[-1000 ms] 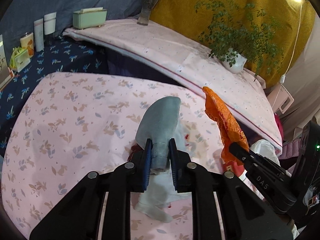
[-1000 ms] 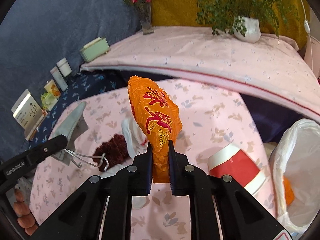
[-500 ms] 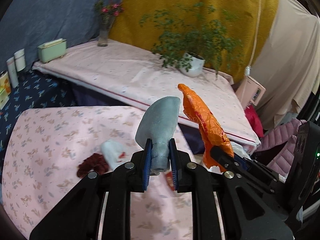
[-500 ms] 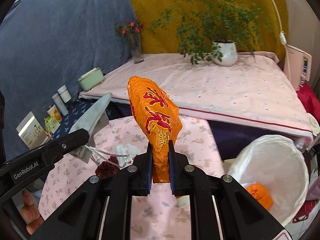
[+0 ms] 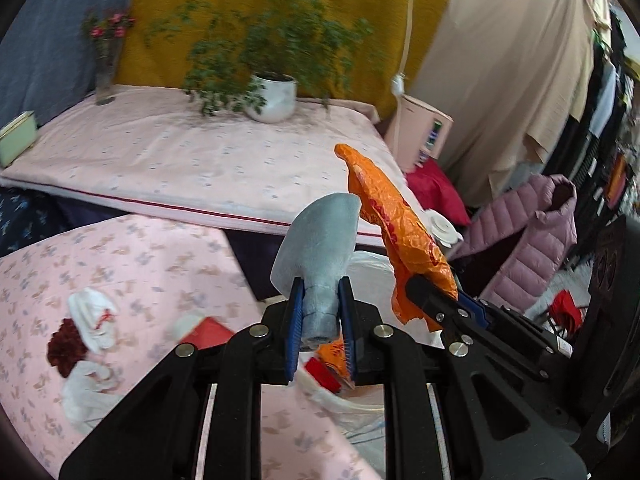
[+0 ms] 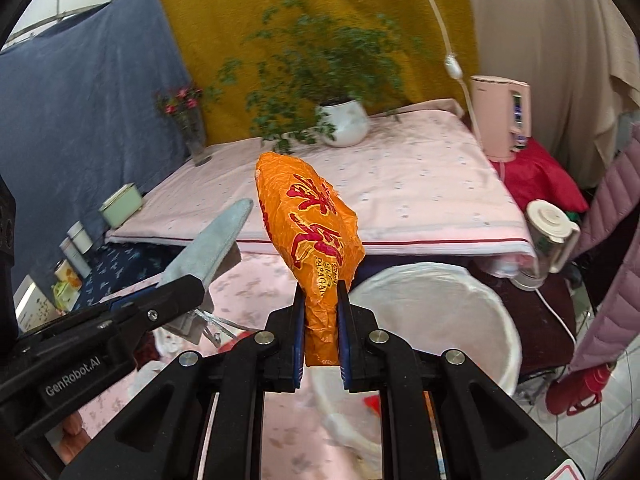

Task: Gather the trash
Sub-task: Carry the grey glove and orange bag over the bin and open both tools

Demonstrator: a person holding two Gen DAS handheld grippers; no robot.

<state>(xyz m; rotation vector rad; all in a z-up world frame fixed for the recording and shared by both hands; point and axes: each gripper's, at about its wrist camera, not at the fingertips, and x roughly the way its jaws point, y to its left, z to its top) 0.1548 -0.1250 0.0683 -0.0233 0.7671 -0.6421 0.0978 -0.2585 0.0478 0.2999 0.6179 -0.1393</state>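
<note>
Pinching an orange wrapper, the right gripper hangs over the bin; left gripper clamps seemingly grey cloth

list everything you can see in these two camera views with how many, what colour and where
orange wrapper: 1, orange with red print, in right gripper
grey cloth: 1, grey, in left gripper
bin bag: 1, white, beside the table
tissues: 1 clump, white, on the table
dark red item: 1, beside the tissues
table: 1, pink floral cover
potted plant: 1, white pot, back bed
flower vase: 1, clear, back bed
kettle: 1, white, right
left gripper: shut
right gripper: shut
</note>
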